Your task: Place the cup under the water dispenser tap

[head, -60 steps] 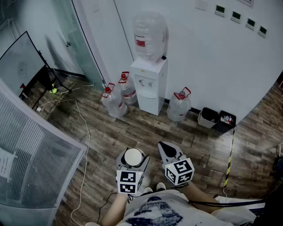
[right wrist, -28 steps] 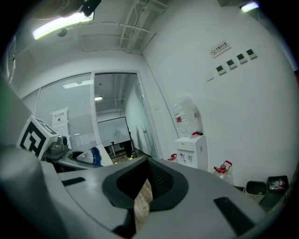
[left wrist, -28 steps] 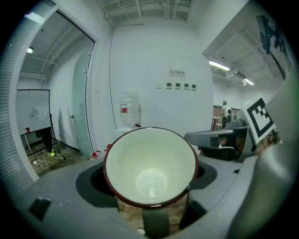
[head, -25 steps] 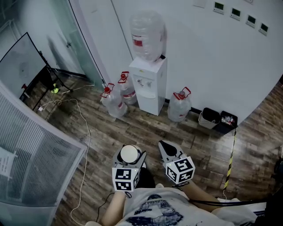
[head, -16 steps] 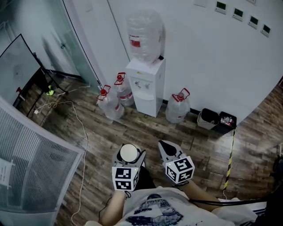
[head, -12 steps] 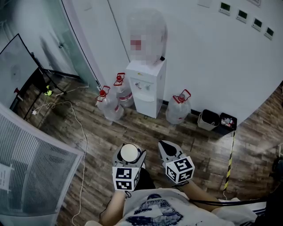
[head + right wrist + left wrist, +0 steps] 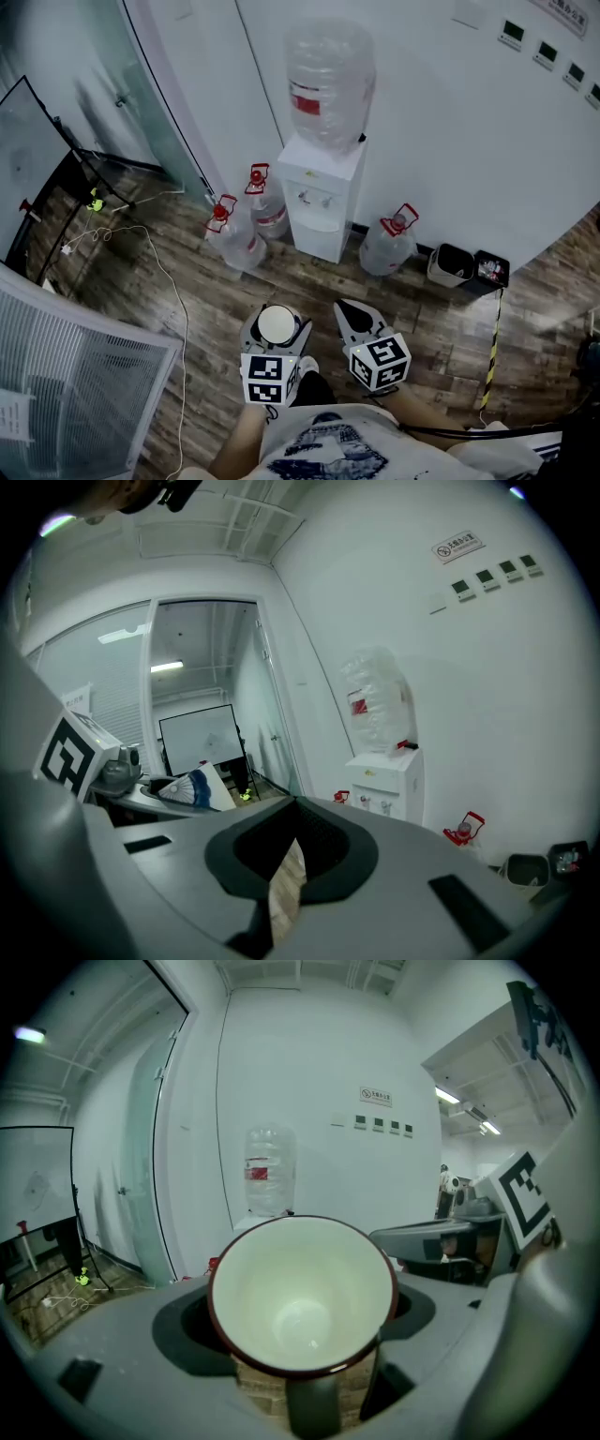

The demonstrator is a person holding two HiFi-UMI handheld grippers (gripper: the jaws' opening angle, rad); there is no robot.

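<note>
One cup (image 7: 277, 324), one dispenser (image 7: 322, 202), four jugs (image 7: 328, 84) (image 7: 234, 241) (image 7: 269, 208) (image 7: 387, 246)

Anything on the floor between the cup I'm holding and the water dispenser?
No. The head view shows only bare wooden floor between the cup and the water dispenser. The spare bottles stand beside it, off that line.

The floor (image 7: 309, 291) is made of dark wood planks. A white water dispenser (image 7: 323, 202) stands on it, right against the wall. 2 water jugs (image 7: 236, 242) with red tops sit just to the left of the dispenser, close together. 1 more jug (image 7: 389, 246) sits on its right. Next to that jug are 2 small bins (image 7: 453, 265), side by side by the wall. A long white cable (image 7: 172, 281) snakes over the planks on the left. A yellow and black strip (image 7: 491, 356) runs along the floor on the right.
</note>
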